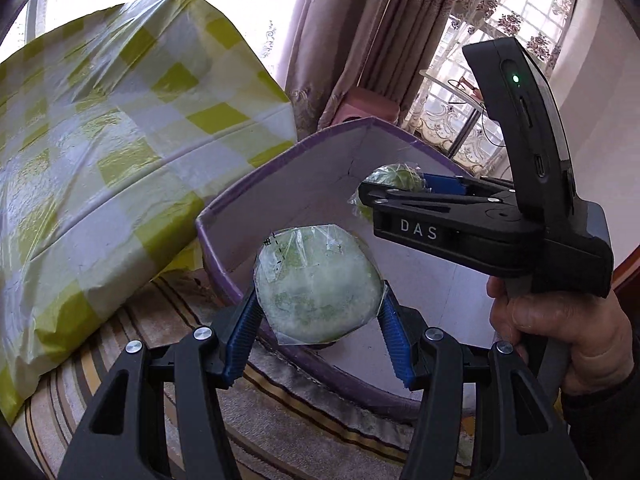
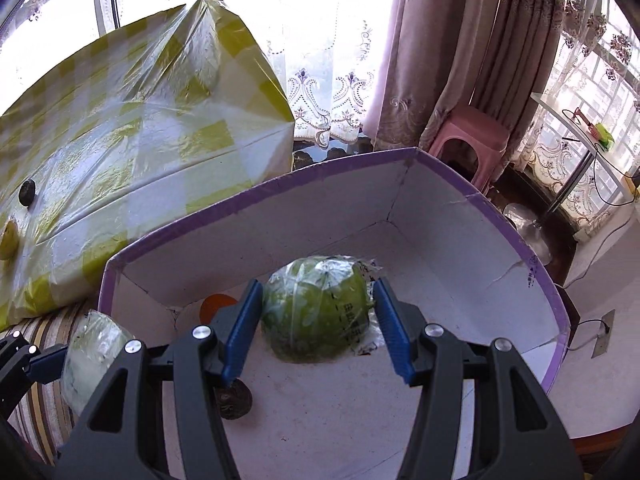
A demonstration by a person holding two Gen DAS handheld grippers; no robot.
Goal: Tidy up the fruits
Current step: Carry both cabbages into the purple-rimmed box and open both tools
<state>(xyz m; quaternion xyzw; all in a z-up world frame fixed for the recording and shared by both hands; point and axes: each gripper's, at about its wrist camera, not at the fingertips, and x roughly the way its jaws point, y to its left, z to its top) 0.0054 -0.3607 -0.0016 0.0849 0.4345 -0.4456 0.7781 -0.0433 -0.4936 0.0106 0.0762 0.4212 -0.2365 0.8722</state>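
My left gripper [image 1: 318, 312] is shut on a pale green fruit wrapped in clear plastic [image 1: 318, 282], held over the near rim of the white box with a purple rim [image 1: 280, 160]. My right gripper [image 2: 318, 316] is shut on a darker green plastic-wrapped fruit [image 2: 316, 312], held inside the box [image 2: 256, 192] above its white floor. The right gripper [image 1: 396, 196] shows in the left wrist view, reaching into the box with its fruit [image 1: 394, 178]. The left gripper's fruit [image 2: 94, 360] shows at the lower left of the right wrist view. An orange fruit [image 2: 216, 306] and a dark round fruit [image 2: 236, 400] lie in the box.
A table under a yellow-and-white checked plastic cloth [image 1: 100, 140] stands left of the box; a dark fruit [image 2: 27, 192] and a yellow-green fruit [image 2: 8, 240] rest on it. A striped rug [image 1: 140, 320] lies under the box. A pink stool [image 2: 468, 140] and curtains stand behind.
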